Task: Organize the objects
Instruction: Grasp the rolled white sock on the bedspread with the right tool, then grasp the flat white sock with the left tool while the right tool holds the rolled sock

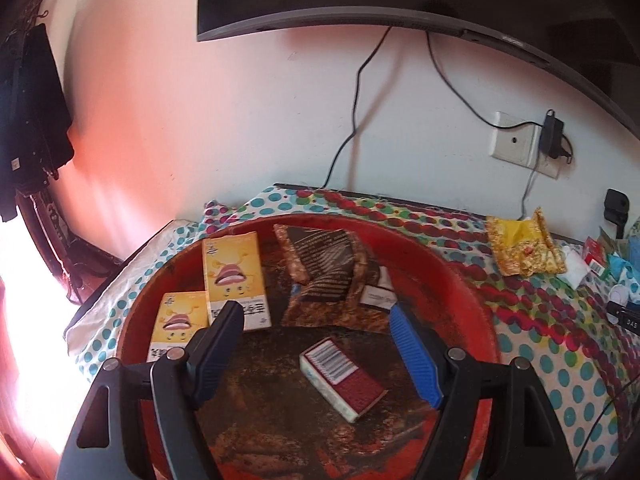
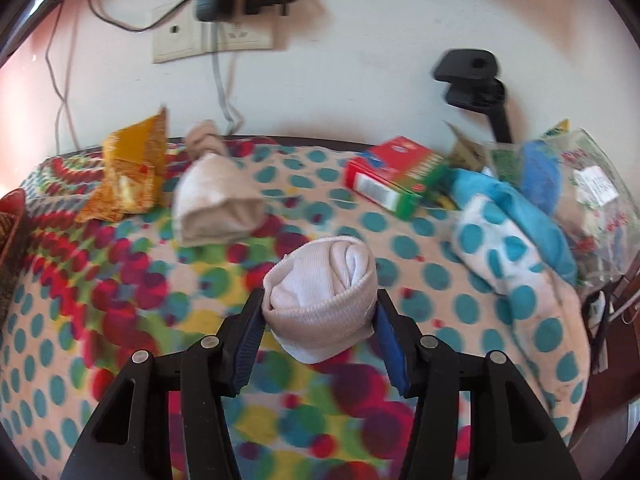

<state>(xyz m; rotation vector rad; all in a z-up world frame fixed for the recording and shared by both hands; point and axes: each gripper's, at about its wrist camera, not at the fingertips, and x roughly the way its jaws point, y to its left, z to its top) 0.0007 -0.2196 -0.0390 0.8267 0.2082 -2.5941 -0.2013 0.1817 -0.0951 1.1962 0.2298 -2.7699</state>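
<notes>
Over the polka-dot bench cloth (image 2: 432, 276), a rolled white sock (image 2: 324, 304) is pinched between the right gripper (image 2: 320, 312) jaws; squeezed firmly, it should not slip. Above the red tray (image 1: 472, 280), the left gripper (image 1: 316, 316) jaws are spread wide, empty.

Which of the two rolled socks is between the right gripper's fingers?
The white rolled sock, pinched between both fingers. The beige rolled sock lies farther back on the dotted cloth, beside the yellow packet.
</notes>
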